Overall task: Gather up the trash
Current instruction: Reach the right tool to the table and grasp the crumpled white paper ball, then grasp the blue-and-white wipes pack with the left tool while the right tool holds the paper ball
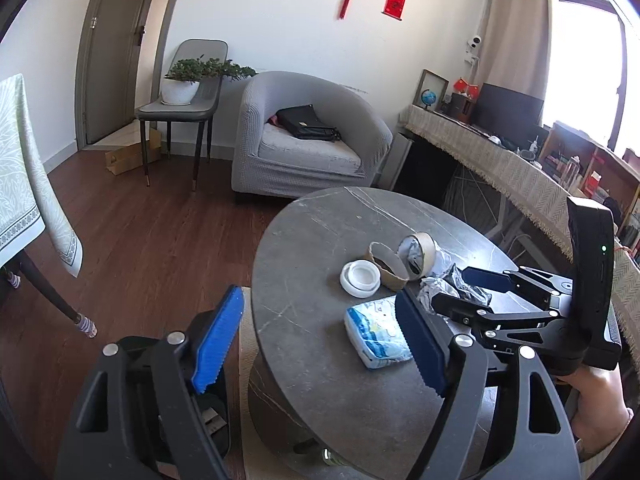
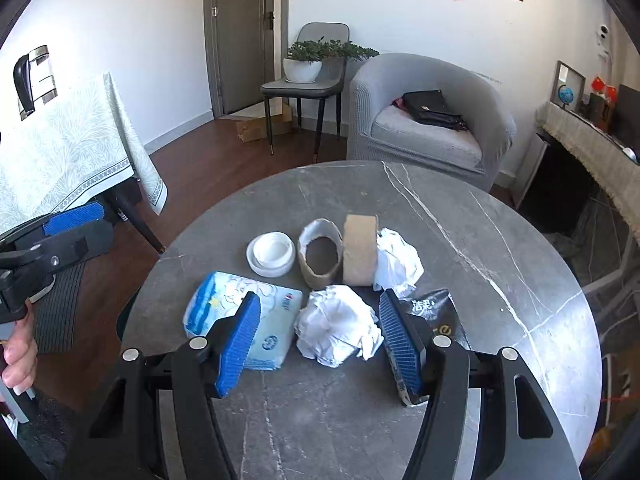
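Note:
Trash lies on a round grey marble table (image 2: 440, 208): a blue tissue pack (image 2: 240, 320), a white lid (image 2: 270, 254), a cardboard ring (image 2: 320, 256), a brown tape roll (image 2: 360, 256), two crumpled white papers (image 2: 336, 328) (image 2: 396, 260) and a black wrapper (image 2: 436, 312). My right gripper (image 2: 320, 344) is open low over the nearer crumpled paper, its pads either side and not pressing. My left gripper (image 1: 320, 344) stands open and empty at the table's left edge, short of the tissue pack (image 1: 376, 332). From the right wrist it shows at far left (image 2: 76, 228).
A grey armchair (image 1: 312, 140) with a black bag stands behind the table. A chair (image 1: 180, 108) carries a potted plant, with a cardboard box on the floor beneath. A cloth-covered table (image 2: 68, 152) is at left, a draped sideboard (image 1: 500, 160) at right.

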`<state>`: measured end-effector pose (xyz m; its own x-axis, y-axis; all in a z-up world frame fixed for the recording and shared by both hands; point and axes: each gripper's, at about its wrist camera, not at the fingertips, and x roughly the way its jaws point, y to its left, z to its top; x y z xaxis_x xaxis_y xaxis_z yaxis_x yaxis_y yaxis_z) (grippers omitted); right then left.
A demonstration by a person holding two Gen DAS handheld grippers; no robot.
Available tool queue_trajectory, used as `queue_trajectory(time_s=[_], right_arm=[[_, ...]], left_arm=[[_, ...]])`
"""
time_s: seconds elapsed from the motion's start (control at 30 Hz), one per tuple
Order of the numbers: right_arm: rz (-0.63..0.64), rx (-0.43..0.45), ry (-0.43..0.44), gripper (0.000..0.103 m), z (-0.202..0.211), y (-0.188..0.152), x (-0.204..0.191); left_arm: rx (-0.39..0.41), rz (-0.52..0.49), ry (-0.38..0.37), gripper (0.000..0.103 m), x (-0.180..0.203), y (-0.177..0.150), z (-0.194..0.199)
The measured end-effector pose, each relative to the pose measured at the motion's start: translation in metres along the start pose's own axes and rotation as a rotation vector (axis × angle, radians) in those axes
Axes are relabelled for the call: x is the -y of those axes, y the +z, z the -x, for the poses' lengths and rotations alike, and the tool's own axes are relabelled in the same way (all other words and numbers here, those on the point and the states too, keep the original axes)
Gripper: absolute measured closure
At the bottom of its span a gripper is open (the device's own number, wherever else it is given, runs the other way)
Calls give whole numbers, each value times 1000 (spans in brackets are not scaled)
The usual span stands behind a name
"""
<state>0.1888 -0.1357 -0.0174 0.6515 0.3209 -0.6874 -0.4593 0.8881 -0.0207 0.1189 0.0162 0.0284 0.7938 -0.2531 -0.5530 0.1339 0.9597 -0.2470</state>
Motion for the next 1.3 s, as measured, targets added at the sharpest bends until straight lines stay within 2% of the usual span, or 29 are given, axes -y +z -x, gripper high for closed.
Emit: queue_trajectory(time_s=[0.3, 0.5, 0.7, 0.87, 1.07, 1.3], right_arm=[[-42, -31, 54, 45, -6, -13, 16], [-55, -56, 98, 50, -16, -13, 18], [-103, -38, 143, 55, -12, -11, 30], [-183, 29, 170, 55, 14, -11, 51], [-273, 52, 174, 55, 25, -22, 80], [-297, 45, 176, 55, 29, -33, 94]], left_arm=[[-107, -57, -21, 21, 29, -13, -32], [-143, -95, -18, 17, 43, -19, -45], [-173, -98, -40, 16, 53, -22, -57], [-226, -82, -35, 15, 66, -23, -69], [-289, -40, 50, 14, 74, -25, -86], [-277, -4, 165, 11, 83, -21, -94]])
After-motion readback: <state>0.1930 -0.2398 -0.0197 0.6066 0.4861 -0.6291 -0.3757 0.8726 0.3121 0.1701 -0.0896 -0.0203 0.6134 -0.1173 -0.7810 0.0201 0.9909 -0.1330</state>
